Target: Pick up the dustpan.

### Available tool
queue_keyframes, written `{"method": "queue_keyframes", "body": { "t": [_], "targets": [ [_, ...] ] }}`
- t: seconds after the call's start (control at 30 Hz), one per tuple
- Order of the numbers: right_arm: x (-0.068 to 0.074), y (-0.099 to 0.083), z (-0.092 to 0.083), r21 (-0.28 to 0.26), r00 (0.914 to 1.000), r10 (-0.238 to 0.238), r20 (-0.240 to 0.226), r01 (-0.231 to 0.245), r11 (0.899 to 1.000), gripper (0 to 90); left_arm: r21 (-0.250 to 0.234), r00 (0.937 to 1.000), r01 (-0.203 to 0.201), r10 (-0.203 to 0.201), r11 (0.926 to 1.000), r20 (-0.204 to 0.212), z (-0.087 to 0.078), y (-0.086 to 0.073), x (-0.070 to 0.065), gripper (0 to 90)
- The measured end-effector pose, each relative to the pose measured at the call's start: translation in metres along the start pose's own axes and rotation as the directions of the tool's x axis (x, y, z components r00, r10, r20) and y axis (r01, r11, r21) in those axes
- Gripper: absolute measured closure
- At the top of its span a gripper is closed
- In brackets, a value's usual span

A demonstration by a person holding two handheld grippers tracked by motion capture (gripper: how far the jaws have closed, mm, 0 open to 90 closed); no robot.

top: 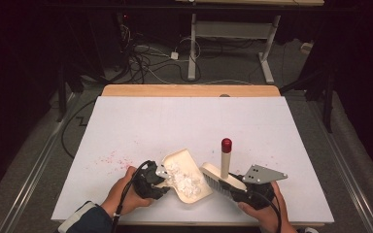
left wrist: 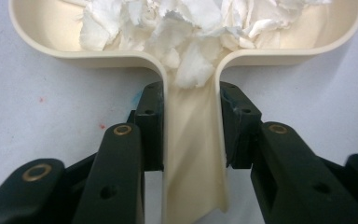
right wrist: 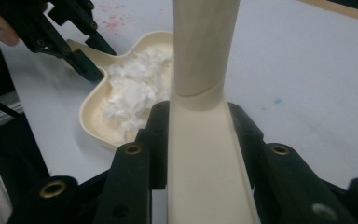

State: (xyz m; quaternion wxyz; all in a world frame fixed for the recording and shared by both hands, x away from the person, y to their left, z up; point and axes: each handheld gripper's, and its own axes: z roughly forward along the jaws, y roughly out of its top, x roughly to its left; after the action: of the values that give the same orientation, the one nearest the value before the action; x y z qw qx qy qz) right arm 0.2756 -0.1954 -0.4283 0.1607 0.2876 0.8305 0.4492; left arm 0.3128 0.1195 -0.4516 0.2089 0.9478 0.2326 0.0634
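Note:
A cream dustpan lies on the white table near its front edge, heaped with torn white paper scraps. My left gripper is shut on the pan's handle, both jaws pressed against its sides, and the scraps spill toward the neck. Just right of the pan, my right gripper is shut on a cream hand brush, its red-tipped handle pointing away from me. In the right gripper view the brush handle rises between the jaws, with the dustpan and left gripper beyond.
The white table sheet stretches back to a wooden strip. Red specks dot the sheet left of the pan. Beyond the table, cables and a desk frame stand on the floor.

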Motion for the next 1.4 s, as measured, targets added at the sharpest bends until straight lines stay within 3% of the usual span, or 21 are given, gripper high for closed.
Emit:
{"method": "queue_keyframes", "body": {
  "t": [0.23, 0.5, 0.63, 0.73, 1.13, 1.23, 1.4],
  "targets": [
    [0.007, 0.006, -0.001, -0.051, 0.9977, -0.030, -0.060, 0.027, 0.998, 67.5, -0.001, 1.0000, 0.005, -0.005, 1.0000, 0.008, 0.002, -0.001, 0.001, 63.6],
    [0.001, 0.009, -0.012, -0.088, 0.9995, -0.021, -0.023, 0.019, 0.996, 67.5, -0.004, 0.9999, 0.009, -0.009, 1.0000, 0.014, 0.003, -0.002, 0.003, 63.6],
    [-0.006, 0.005, -0.014, -0.053, 0.9993, -0.009, 0.035, 0.011, 0.999, 67.5, -0.002, 0.9998, 0.011, -0.011, 0.9999, 0.015, 0.003, -0.003, 0.003, 63.6],
    [-0.006, 0.002, -0.009, -0.027, 0.9998, 0.000, 0.022, 0.001, 1.000, 67.5, -0.002, 0.9998, 0.013, -0.013, 0.9999, 0.015, 0.004, -0.003, 0.004, 63.6],
    [0.016, 0.007, 0.011, -0.013, 0.9963, -0.056, -0.065, 0.056, 0.998, 67.5, -0.007, 0.9996, 0.027, -0.027, 0.9996, 0.013, 0.005, -0.003, 0.004, 63.5],
    [0.018, 0.008, 0.012, -0.011, 0.9955, -0.069, -0.065, 0.069, 0.998, 67.5, -0.003, 0.9996, 0.023, -0.023, 0.9997, 0.015, 0.005, -0.003, 0.004, 63.5],
    [0.012, 0.009, 0.004, -0.036, 0.9974, -0.049, -0.053, 0.047, 0.998, 67.5, -0.010, 0.9993, 0.034, -0.034, 0.9994, 0.013, 0.005, -0.003, 0.005, 63.5]
  ]
}}
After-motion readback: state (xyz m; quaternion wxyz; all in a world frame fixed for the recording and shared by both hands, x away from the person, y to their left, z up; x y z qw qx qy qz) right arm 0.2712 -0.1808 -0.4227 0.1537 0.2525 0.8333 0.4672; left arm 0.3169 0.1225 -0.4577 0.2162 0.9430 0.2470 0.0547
